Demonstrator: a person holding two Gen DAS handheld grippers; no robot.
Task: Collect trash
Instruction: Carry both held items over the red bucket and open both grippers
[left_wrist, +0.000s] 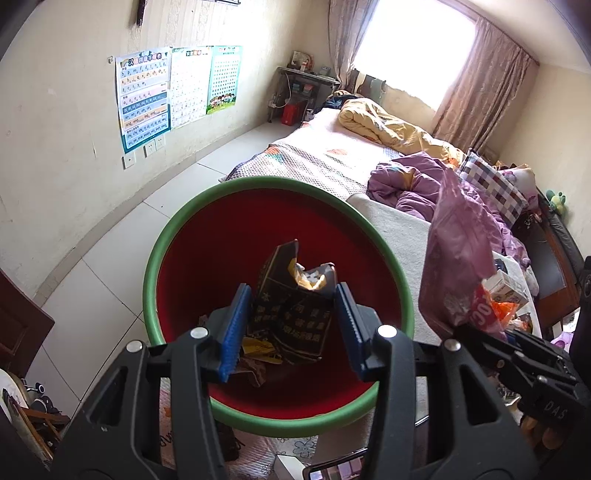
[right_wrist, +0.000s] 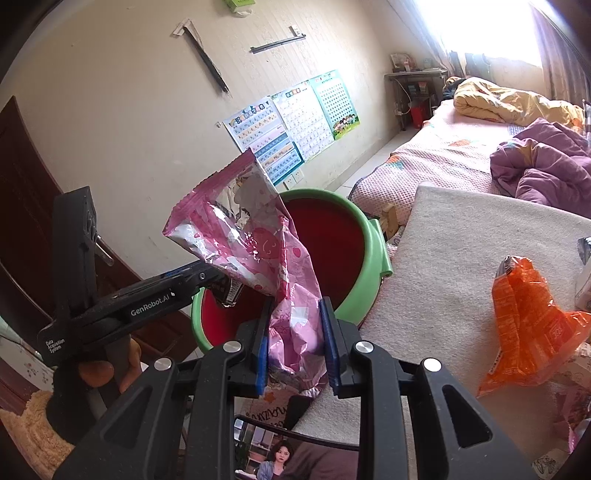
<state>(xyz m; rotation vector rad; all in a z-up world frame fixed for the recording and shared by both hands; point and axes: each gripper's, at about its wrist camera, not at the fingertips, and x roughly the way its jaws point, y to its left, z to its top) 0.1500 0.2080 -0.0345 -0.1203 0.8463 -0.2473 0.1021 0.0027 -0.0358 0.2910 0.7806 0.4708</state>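
a bedroom: pale tiled floor, posters on the cream wall, a bed with rumpled quilts under a bright window. beside the bed's white blanket stands a green-rimmed red bin. the left tongs grip a crumpled black wrapper over the bin; the right tongs pinch a shiny pink bag at the bin's rim. an orange wrapper lies on the blanket.

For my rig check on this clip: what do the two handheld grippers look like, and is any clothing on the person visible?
Both the left gripper and the right gripper are black plastic with cut-out linkage arms, silver rivets and ribbed blue pads. In the right wrist view the left one bears white "GenRobot.AI" and "Data Acquisition System" lettering. No cables show. A fuzzy tan cuff sits beneath it.
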